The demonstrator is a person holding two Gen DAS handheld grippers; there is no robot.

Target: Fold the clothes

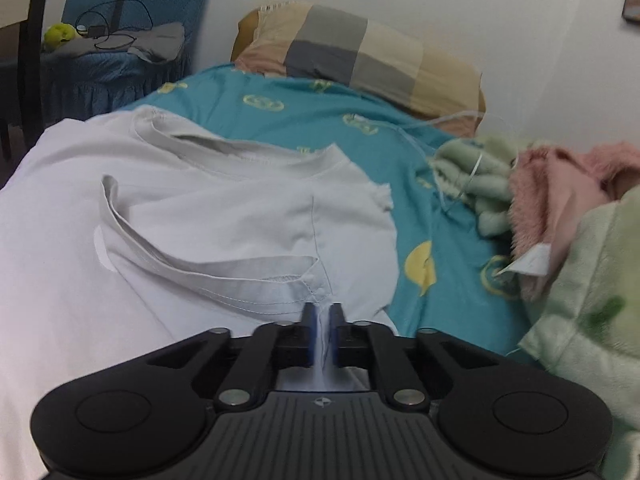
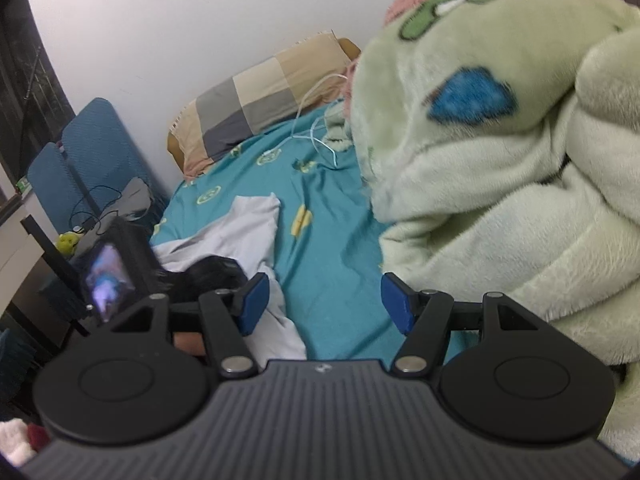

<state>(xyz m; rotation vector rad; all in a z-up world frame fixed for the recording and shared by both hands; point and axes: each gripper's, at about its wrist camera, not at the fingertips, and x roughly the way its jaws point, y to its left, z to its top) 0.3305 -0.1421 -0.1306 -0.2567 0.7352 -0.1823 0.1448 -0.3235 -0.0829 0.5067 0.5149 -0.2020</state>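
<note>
A pale grey T-shirt (image 1: 200,208) lies spread on the teal bedsheet (image 1: 288,120), its neck opening facing up and a fold across its middle. My left gripper (image 1: 323,320) is shut on the T-shirt's near edge, cloth pinched between the blue pads. In the right wrist view the same T-shirt (image 2: 248,224) lies at the left of the bed. My right gripper (image 2: 322,304) hovers open above the bedsheet (image 2: 332,240), with nothing between its blue pads (image 2: 394,308); its left pad sits over the shirt's edge. The left gripper's body and small screen (image 2: 108,276) show at the left.
A checked pillow (image 1: 352,52) lies at the head of the bed by the white wall. A fluffy green and pink blanket (image 2: 500,160) is heaped on the right side. A white cable (image 2: 320,136) trails over the sheet. A blue chair (image 1: 120,40) with clutter stands left of the bed.
</note>
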